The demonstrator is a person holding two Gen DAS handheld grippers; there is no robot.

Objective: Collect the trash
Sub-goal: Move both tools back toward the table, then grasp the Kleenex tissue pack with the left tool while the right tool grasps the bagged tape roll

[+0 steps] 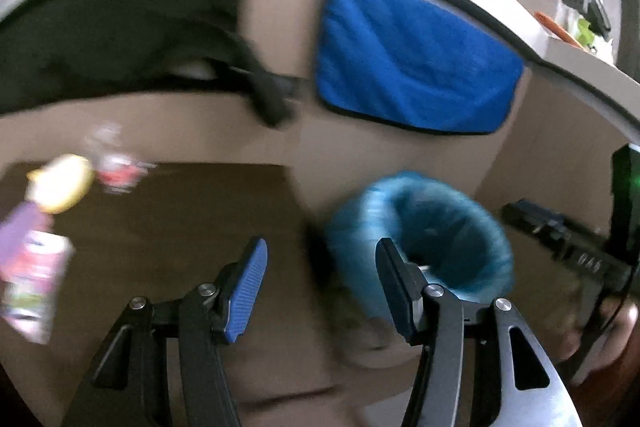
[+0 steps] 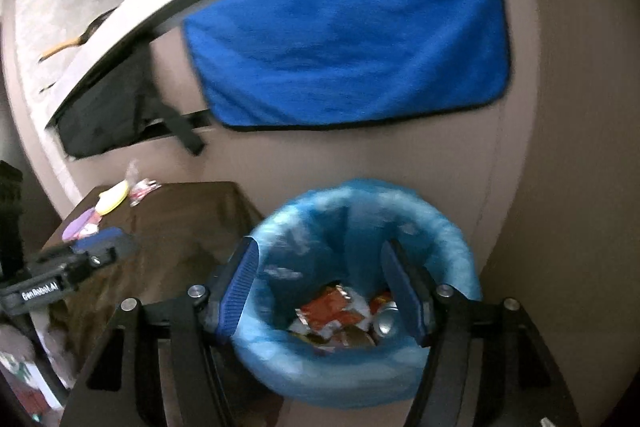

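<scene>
Holding my right tool above the trash bin, I have its blue pads spread wide with nothing between them. The bin wears a light blue liner, and down inside, straight ahead of the pads, lie red and orange wrappers and a silver can near my right-hand pad. The bin stands against a beige cabinet front; a blue cloth hangs further ahead and above it, and a black bag hangs to the left of that cloth.

To the left of the bin sits a dark brown tabletop. At its far corner I see a yellow round piece, a clear wrapper with red print touching or just beside it, and a purple packet nearer to me.

My left tool is also spread apart and pinches nothing. Its view is blurred. It hangs over the tabletop's right edge, with the bin ahead of its right pad. The yellow piece, the red-printed wrapper and the purple packet lie well off to its left. My right tool shows at the right rim of that view.
</scene>
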